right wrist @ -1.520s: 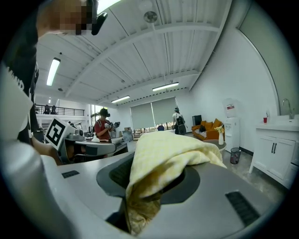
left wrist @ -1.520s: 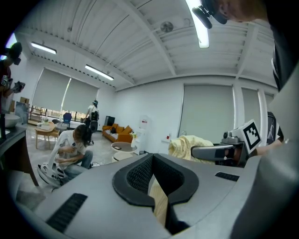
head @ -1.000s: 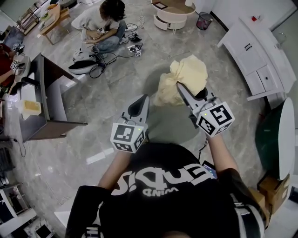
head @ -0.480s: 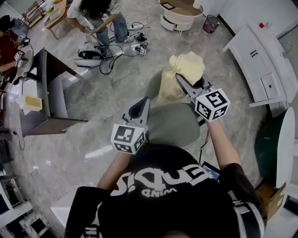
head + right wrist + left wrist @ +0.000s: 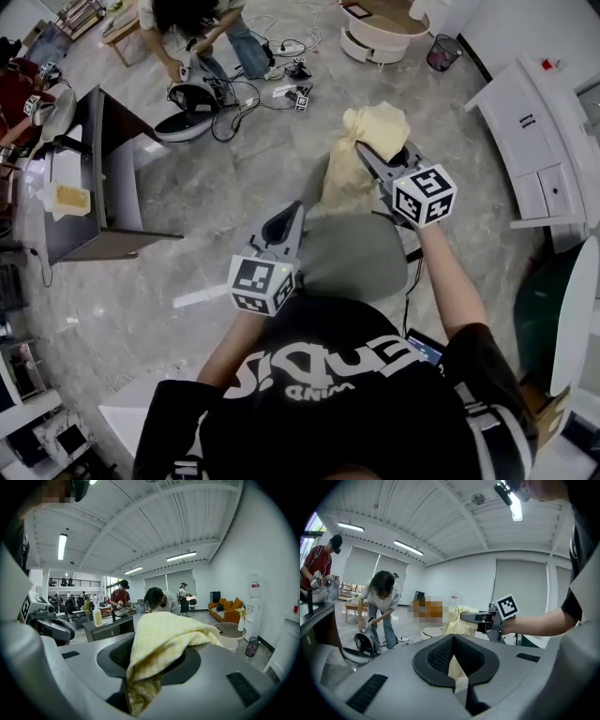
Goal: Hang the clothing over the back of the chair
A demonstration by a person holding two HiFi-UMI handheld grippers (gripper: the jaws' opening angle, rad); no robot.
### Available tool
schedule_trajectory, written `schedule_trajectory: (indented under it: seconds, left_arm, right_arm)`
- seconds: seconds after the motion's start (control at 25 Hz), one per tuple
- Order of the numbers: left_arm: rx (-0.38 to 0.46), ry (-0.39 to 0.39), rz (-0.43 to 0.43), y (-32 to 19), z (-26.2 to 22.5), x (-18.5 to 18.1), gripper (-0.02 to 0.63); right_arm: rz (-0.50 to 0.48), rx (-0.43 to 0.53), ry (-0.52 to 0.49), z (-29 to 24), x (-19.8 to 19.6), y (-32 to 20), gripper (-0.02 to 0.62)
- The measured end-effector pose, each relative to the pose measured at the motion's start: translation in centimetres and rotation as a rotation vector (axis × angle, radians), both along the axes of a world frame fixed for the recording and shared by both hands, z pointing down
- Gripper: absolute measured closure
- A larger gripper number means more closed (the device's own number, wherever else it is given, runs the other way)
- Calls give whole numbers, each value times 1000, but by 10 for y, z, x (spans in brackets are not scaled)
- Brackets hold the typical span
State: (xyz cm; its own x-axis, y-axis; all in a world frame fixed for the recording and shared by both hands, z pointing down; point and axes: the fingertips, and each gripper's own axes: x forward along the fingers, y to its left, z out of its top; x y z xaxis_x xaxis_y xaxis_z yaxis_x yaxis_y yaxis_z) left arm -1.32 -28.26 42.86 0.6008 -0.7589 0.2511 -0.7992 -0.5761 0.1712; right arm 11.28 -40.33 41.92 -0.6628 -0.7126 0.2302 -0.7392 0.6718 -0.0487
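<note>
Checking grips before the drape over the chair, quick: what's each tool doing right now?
Left tool: closed, holding nothing.
Right tool: closed on the yellow clothing.

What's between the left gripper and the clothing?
Nothing, the stretch is bare: the left gripper view shows the clothing straight beyond the left gripper.

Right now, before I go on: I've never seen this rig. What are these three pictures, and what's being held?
No robot here: a person holds a two-jaw tool in each hand. The downward picture comes from a camera on their head; the other two ride on the tools, looking along the jaws. The right tool is clamped on a pale yellow garment, held up beyond a grey chair seat. The left tool is empty, jaws together, beside that seat.
</note>
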Motion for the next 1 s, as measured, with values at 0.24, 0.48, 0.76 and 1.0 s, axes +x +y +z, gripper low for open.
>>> schedule_trajectory:
  seconds: [0.24,0.48,0.76,1.0]
  left_arm:
    - [-18,-7,-6,-10,4,0,593]
    - [-29,-10,-11,-18,7,1,593]
    - [-52,-22,-21,-23,15,-4,592]
    - [-67,-28,-30,-24,19,-8,594]
  right_arm:
    - [2,-45,-3,20,1,-22,466]
    - [1,-110,17,53,0,-35,466]
    - [2,-192,20,94,2,-51,466]
    - [-13,-260,54,125,-4,-60,465]
